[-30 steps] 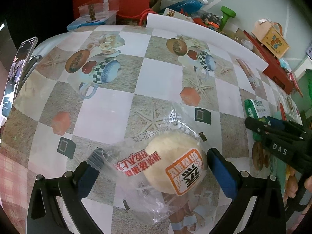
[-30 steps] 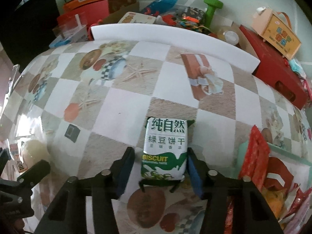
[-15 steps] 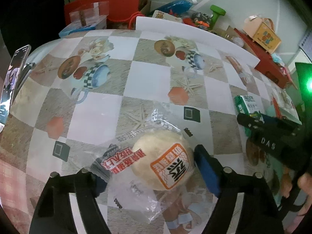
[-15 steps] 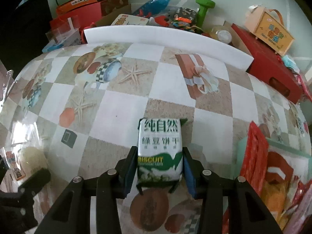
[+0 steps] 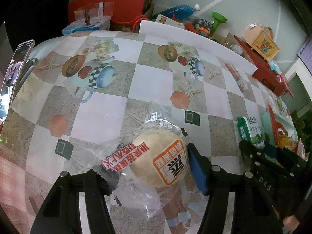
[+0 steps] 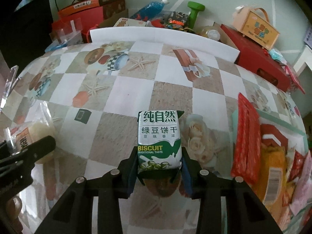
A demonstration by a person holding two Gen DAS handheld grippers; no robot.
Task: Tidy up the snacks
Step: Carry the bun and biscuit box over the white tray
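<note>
In the left wrist view my left gripper (image 5: 150,170) is shut on a round pale bun in a clear wrapper (image 5: 159,161) with an orange label, held just above the patterned tablecloth. In the right wrist view my right gripper (image 6: 159,165) is shut on a green and white biscuit pack (image 6: 159,138), held upright between the blue pads. The biscuit pack also shows in the left wrist view (image 5: 249,132), to the right of the bun. The bun shows at the left of the right wrist view (image 6: 33,136).
A light green tray (image 6: 280,128) with several snack packets, among them a red one (image 6: 245,136), sits at the table's right. A white foam board (image 6: 161,37), red boxes (image 6: 257,62), a green dumbbell and clutter line the far edge. A phone (image 5: 15,68) stands at the left.
Both grippers have closed on their snacks. The left jaws narrowed around the bun and the right jaws around the biscuit pack, which now looks lifted a little.
</note>
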